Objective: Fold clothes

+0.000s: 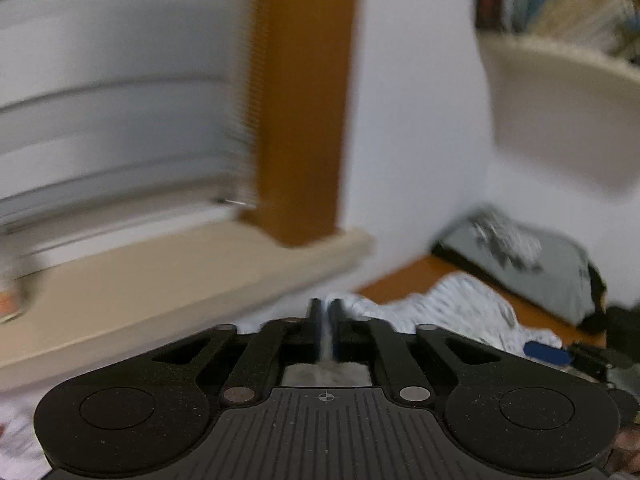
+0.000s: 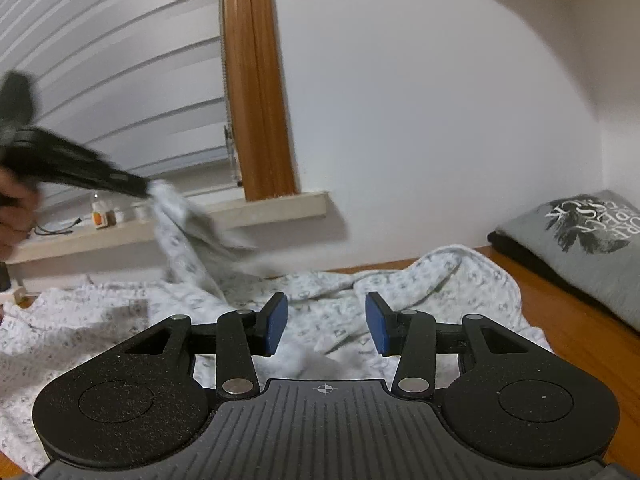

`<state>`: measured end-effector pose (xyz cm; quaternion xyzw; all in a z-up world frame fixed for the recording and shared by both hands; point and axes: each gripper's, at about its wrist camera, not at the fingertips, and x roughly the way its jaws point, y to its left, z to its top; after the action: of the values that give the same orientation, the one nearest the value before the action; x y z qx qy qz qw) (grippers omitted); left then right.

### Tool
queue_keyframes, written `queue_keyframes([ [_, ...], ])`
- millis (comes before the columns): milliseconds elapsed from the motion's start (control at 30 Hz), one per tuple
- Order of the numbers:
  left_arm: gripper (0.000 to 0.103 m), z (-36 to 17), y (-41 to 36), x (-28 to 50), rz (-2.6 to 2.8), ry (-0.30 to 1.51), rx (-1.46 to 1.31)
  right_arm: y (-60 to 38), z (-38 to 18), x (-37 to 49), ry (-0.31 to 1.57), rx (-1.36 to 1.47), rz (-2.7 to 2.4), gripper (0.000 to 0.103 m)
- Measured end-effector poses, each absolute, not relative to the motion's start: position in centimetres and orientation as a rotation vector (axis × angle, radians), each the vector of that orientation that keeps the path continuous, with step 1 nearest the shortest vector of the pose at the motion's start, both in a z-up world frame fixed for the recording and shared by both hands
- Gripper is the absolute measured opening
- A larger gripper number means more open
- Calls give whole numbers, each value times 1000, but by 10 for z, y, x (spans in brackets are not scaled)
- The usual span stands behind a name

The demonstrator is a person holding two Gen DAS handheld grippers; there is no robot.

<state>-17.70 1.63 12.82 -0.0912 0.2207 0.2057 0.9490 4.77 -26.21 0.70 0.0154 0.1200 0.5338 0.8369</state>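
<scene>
Right wrist view, far left: a hand point(image 2: 16, 216) grips the left tool point(image 2: 146, 191), blurred. Its fingers are pinched together on a corner of the garment point(image 2: 340, 316), a white cloth with a small grey print, and that corner is lifted clear of the rest. The cloth hangs from the tool tip down to the main heap.

Behind it: a window blind point(image 2: 120, 80), a sill point(image 2: 200, 220) carrying a few small bottles point(image 2: 100, 216), and a brown wooden window frame point(image 2: 260, 100).

Centre: the garment lies rumpled across the wooden worktop point(image 2: 568, 320). The right tool point(image 2: 326, 322) hovers just above it, fingers wide apart, blue pads point(image 2: 276, 324) facing each other, nothing between them.

Right: a grey pillow point(image 2: 580, 248) with a dark print leans at the white wall point(image 2: 440, 120), apart from the garment.

Left wrist view (heavy blur): left tool point(image 1: 327, 312) closed, a thin strip of cloth clamped between the fingers; garment point(image 1: 460, 312) trails off to the right over the worktop point(image 1: 408, 276); pillow point(image 1: 540, 276) beyond.
</scene>
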Motion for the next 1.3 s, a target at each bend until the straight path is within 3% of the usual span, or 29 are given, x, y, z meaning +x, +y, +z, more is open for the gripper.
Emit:
queue_keyframes([
  [167, 0, 130, 22, -270, 500, 398, -256, -261, 7, 48, 252, 22, 1135, 44],
  [300, 0, 108, 23, -288, 535, 445, -280, -257, 7, 50, 270, 1, 1147, 45],
  [467, 36, 94, 25, -267, 509, 468, -292, -255, 6, 50, 275, -13, 1141, 47],
  [533, 58, 89, 27, -253, 498, 474, -296, -254, 6, 49, 271, -19, 1141, 49],
  [633, 73, 75, 33, -222, 454, 488, -310, -254, 5, 48, 269, -24, 1144, 49],
  [733, 76, 64, 37, -190, 419, 522, -301, -254, 4, 48, 269, -24, 1146, 49],
  [867, 75, 51, 43, -159, 408, 575, -304, -254, 3, 47, 267, -26, 1151, 49],
  [900, 71, 49, 44, -154, 402, 581, -306, -254, 3, 47, 267, -27, 1154, 49],
  [967, 48, 46, 47, -146, 391, 593, -302, -254, 3, 47, 266, -29, 1163, 49],
  [1000, 23, 46, 48, -143, 391, 602, -297, -254, 2, 47, 266, -30, 1173, 49],
  [1033, 10, 47, 50, -140, 393, 612, -293, -255, 2, 47, 269, -28, 1190, 50],
  [1300, 10, 121, 24, -199, 436, 466, -218, -253, 2, 52, 300, -24, 1275, 51],
])
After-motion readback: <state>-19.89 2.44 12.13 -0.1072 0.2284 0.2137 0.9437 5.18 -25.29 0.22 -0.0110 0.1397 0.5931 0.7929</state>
